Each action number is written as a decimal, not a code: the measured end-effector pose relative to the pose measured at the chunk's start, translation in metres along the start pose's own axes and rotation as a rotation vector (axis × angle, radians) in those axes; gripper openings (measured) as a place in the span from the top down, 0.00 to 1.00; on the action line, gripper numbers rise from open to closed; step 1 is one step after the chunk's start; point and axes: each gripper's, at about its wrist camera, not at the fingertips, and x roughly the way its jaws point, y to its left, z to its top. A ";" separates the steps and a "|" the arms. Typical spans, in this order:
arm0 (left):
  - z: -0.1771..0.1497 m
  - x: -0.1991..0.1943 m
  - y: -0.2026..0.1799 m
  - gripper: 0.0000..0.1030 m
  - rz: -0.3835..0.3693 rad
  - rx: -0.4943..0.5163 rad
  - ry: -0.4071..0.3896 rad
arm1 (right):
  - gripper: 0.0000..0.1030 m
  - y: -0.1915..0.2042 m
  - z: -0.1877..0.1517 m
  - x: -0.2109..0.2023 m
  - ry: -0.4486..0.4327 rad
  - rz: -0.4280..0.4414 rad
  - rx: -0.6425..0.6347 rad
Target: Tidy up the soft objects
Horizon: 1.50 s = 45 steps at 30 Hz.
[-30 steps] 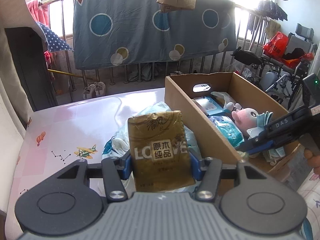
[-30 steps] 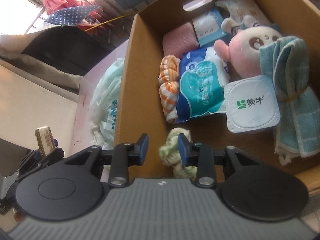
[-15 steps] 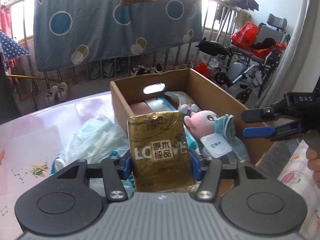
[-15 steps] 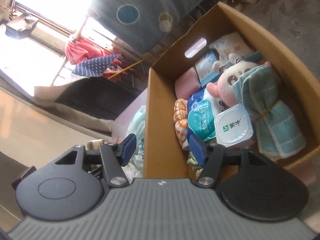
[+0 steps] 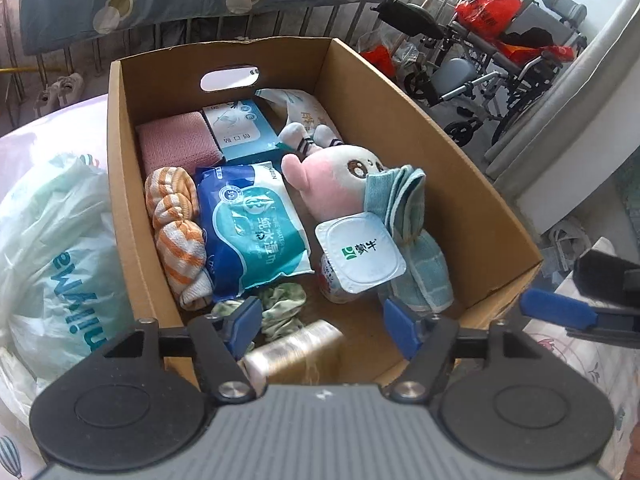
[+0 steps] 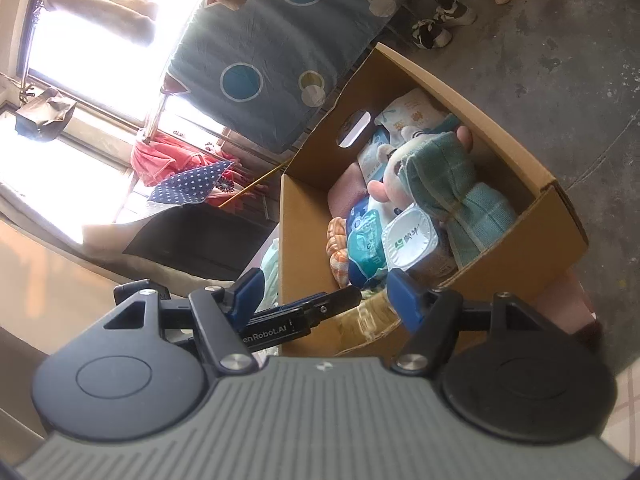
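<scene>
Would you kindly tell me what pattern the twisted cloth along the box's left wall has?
Orange and white stripes on the twisted cloth, clearest in the left wrist view.

one box [image 5: 460,184], one plush toy [image 5: 340,176], two wipe packs [image 5: 252,232], one yogurt cup [image 5: 360,256].

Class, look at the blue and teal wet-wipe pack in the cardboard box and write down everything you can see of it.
The wet-wipe pack is a soft, glossy plastic pouch, dark blue with a teal panel, white swirls and printed Chinese text. It looks sealed and plump. It lies flat, face up, in the cardboard box, its corner overlapping the green patterned cloth. The orange-striped cloth presses along one long side; the yogurt cup and pink plush toy sit on the other. A box of face masks lies beyond it.
</scene>
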 end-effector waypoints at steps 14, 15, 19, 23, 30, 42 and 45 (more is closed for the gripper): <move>-0.041 -0.098 0.026 0.10 0.154 0.055 -0.239 | 0.22 0.035 -0.028 -0.001 -0.071 -0.112 -0.187; -0.046 -0.104 0.027 0.08 0.194 0.062 -0.253 | 0.20 0.040 -0.031 0.000 -0.076 -0.126 -0.211; -0.064 -0.119 0.038 0.02 0.286 0.041 -0.293 | 0.12 0.058 -0.046 0.005 -0.105 -0.190 -0.318; -0.079 -0.129 0.051 0.00 0.337 0.004 -0.313 | 0.01 0.073 -0.063 0.008 -0.140 -0.232 -0.421; -0.106 -0.140 0.065 0.00 0.465 -0.086 -0.331 | 0.01 0.087 -0.087 0.024 -0.126 -0.347 -0.542; -0.107 -0.144 0.065 0.00 0.503 -0.124 -0.236 | 0.01 0.108 -0.111 0.049 -0.068 -0.497 -0.692; -0.107 -0.145 0.060 0.00 0.523 -0.113 -0.242 | 0.01 0.108 -0.108 0.052 -0.058 -0.492 -0.688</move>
